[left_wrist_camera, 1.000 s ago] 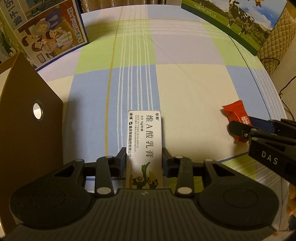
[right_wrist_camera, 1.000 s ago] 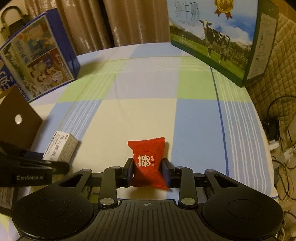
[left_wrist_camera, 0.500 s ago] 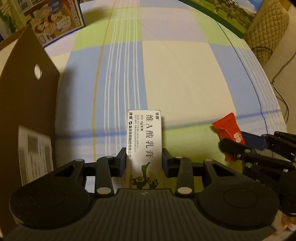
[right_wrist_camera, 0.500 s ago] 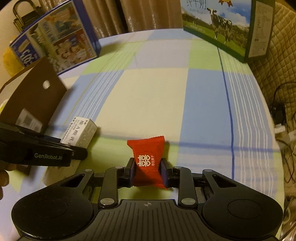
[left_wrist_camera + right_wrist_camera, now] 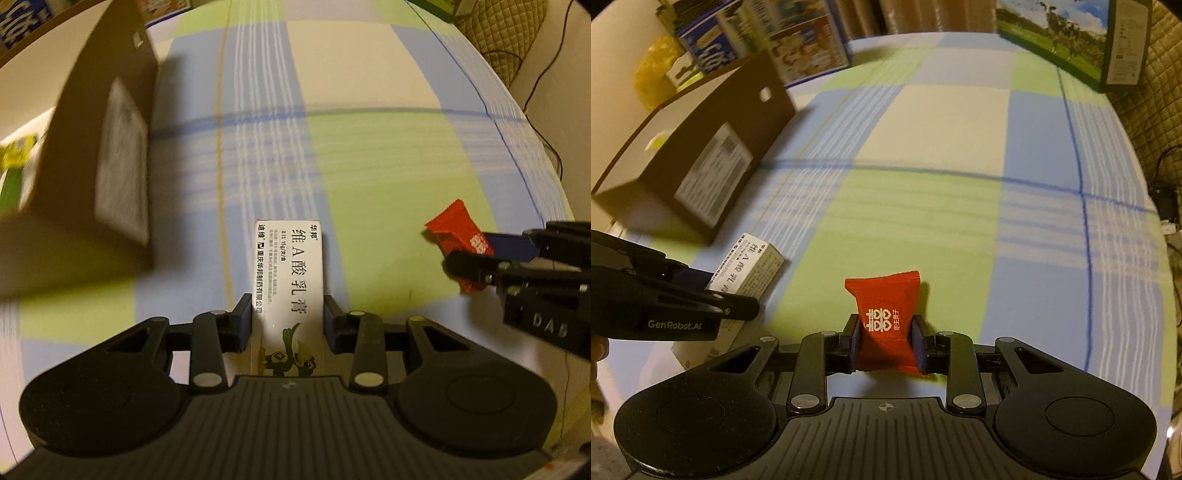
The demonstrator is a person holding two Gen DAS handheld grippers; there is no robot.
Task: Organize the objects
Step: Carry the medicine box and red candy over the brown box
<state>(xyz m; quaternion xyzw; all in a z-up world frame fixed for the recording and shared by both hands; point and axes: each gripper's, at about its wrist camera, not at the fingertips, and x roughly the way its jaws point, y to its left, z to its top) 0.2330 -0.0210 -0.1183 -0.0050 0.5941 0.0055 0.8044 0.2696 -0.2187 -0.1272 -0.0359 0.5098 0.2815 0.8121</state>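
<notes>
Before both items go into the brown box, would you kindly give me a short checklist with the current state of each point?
1. Left gripper shut on the white ointment box: ok.
2. Right gripper shut on the red candy packet: ok.
3. Both items lifted off the checked cloth: ok.
4. Brown box open at the top: ok.
5. Free room inside the brown box: cannot tell.
6. The two grippers apart from each other: ok.

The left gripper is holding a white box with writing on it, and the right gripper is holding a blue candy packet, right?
Not quite. The small candy packet in the right gripper is red, not blue, as the right wrist view shows. The rest holds: the left gripper has its jaws closed on the white cardboard box with black printed writing.
</notes>
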